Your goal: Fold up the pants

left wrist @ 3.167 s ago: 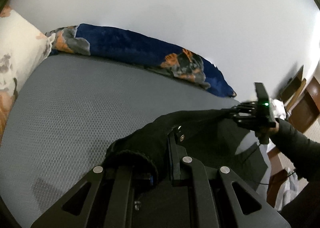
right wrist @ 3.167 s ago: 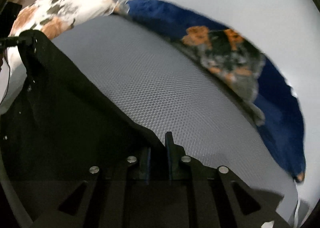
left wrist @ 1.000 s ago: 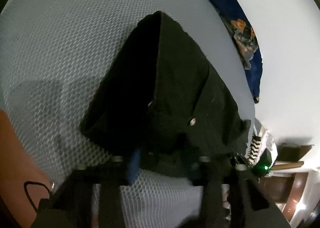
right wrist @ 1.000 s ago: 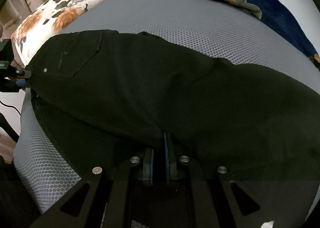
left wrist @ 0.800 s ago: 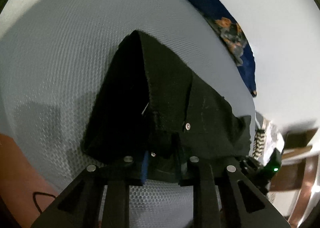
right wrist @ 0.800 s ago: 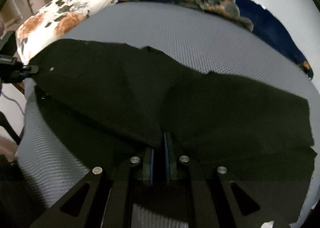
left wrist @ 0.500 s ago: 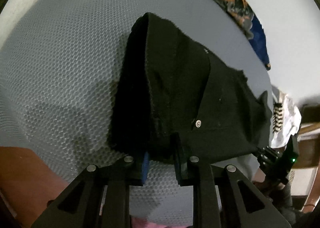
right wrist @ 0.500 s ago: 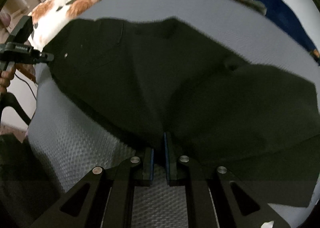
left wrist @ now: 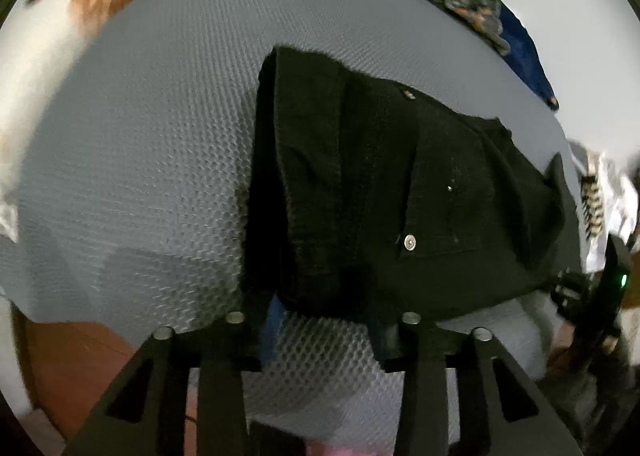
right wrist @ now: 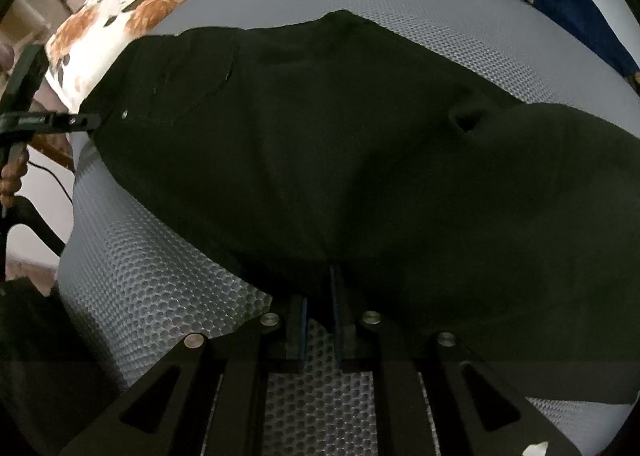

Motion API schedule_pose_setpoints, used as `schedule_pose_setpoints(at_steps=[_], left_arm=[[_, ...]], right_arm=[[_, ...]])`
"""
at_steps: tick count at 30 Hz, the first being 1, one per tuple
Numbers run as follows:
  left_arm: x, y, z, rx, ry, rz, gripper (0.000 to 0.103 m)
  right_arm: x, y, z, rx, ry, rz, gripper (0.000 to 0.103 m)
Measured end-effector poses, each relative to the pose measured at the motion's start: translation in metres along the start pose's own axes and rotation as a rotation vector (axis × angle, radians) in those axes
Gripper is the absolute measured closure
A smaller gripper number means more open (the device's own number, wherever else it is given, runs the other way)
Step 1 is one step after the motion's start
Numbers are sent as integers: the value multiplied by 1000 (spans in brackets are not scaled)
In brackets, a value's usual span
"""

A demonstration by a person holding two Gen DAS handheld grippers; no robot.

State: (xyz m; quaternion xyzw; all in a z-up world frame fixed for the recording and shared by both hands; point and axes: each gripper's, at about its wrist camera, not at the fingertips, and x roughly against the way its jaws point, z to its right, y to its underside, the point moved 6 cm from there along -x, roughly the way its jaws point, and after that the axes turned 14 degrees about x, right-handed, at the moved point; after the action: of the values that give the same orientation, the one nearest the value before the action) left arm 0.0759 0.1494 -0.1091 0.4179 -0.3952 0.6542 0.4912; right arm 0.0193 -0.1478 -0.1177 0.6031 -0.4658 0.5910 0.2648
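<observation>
Black pants lie on the grey mesh mattress, waistband end toward the left gripper, with a metal rivet showing. In the right wrist view the pants spread wide across the mattress. My left gripper is open, its fingers apart at the waistband edge, with bare mattress between them. My right gripper has its jaws slightly parted at the near edge of the pants. The right gripper also shows at the right edge of the left wrist view, and the left gripper at the left edge of the right wrist view.
A white pillow with orange and black flowers lies at the head of the bed. A blue patterned blanket runs along the far edge by the white wall. Brown floor lies beyond the near mattress edge. Cloth clutter sits at right.
The pants came down from held in the air to lying on the mattress. My left gripper has opened and let go of the waistband. The right jaws have parted slightly.
</observation>
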Motion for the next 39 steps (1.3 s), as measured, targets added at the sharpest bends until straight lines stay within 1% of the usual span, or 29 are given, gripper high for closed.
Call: schedule_pose_setpoints(at_steps=[3, 5, 7, 9, 11, 14, 17, 21, 26, 29, 31, 32, 33, 34, 35, 37, 39], left_arm=[[25, 1, -1, -78, -62, 66, 59], [42, 1, 2, -108, -74, 127, 59], [57, 2, 19, -158, -41, 197, 59], [59, 6, 41, -210, 7, 217, 59], [51, 14, 71, -283, 60, 206, 59], [27, 33, 120, -414, 136, 149, 59], [4, 54, 167, -543, 188, 95, 59], [-23, 78, 215, -688, 231, 42, 59], [-53, 90, 238, -742, 233, -26, 59], [-74, 93, 247, -751, 205, -54, 59], [-82, 94, 248, -755, 192, -59, 62], [-86, 94, 250, -764, 177, -47, 71], [-89, 94, 252, -775, 159, -32, 79], [-92, 92, 254, -775, 137, -14, 90], [-93, 90, 255, -767, 136, -17, 92], [-95, 87, 255, -737, 141, -21, 94], [-94, 85, 253, -716, 147, -24, 95]], right_arm=[[3, 1, 0, -24, -18, 17, 90], [5, 0, 1, -39, -36, 30, 88], [9, -2, 0, -50, -47, 44, 87], [12, -5, 2, -63, -56, 52, 87], [13, -8, 5, -80, -62, 57, 87], [19, -4, 14, -120, -90, 64, 86], [21, -2, 19, -140, -104, 68, 86], [23, -4, 19, -147, -118, 81, 86], [23, -9, 15, -130, -123, 87, 86], [23, -13, 15, -124, -129, 92, 86], [23, -15, 15, -119, -133, 95, 86], [24, -15, 15, -116, -135, 95, 86], [24, -15, 15, -113, -137, 91, 86], [24, -15, 16, -113, -136, 89, 85], [27, -13, 19, -115, -131, 91, 83], [34, -10, 27, -131, -134, 106, 66], [44, -4, 39, -153, -140, 135, 59]])
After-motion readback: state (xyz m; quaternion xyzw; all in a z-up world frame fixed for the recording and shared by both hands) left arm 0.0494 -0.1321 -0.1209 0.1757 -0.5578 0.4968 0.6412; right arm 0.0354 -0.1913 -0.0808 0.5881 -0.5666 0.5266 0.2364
